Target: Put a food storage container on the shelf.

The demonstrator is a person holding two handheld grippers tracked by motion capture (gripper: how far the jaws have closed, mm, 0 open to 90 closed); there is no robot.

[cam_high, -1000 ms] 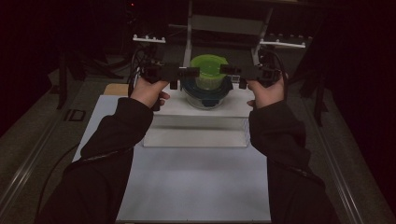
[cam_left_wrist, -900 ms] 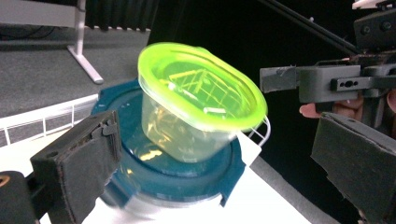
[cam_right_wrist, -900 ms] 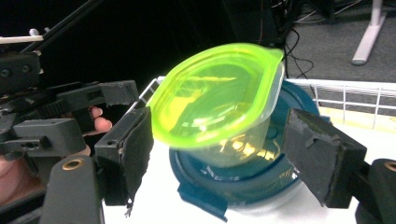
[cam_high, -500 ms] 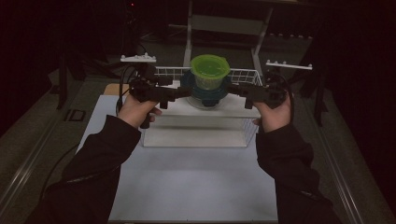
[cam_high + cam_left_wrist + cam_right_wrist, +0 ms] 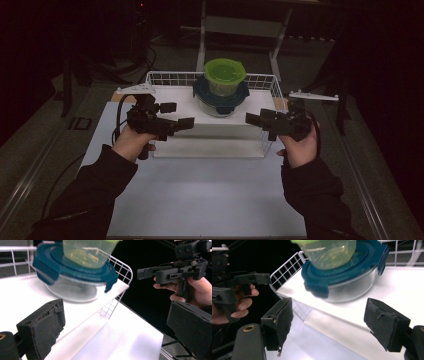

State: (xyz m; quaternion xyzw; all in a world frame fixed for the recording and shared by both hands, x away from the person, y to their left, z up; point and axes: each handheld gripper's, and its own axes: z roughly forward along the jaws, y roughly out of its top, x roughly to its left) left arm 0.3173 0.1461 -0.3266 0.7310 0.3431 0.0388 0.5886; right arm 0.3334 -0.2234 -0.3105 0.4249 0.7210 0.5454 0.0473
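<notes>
A glass bowl with a dark teal clip lid [image 5: 220, 100] sits on the white shelf inside a white wire basket [image 5: 167, 78]. Stacked on the lid is a clear tub with a green lid [image 5: 224, 75]. My left gripper [image 5: 177, 115] hovers open at the basket's front left, apart from the bowl. On the other side, my right gripper [image 5: 257, 118] is open at the front right corner. In the left gripper view the bowl [image 5: 75, 275] lies beyond the spread jaws, with the right gripper [image 5: 172, 271] opposite. The right gripper view shows the bowl [image 5: 347, 275] and tub [image 5: 332, 252] ahead.
The basket stands at the far end of a white table [image 5: 200, 200]. A metal stand [image 5: 202, 35] rises behind it on the dark floor. A cable [image 5: 118, 122] trails from the left gripper. The table's side edges drop off near both forearms.
Both grippers have drawn back from the sides of the bowl, outward and toward the person. The bowl and tub stay stacked in the basket.
</notes>
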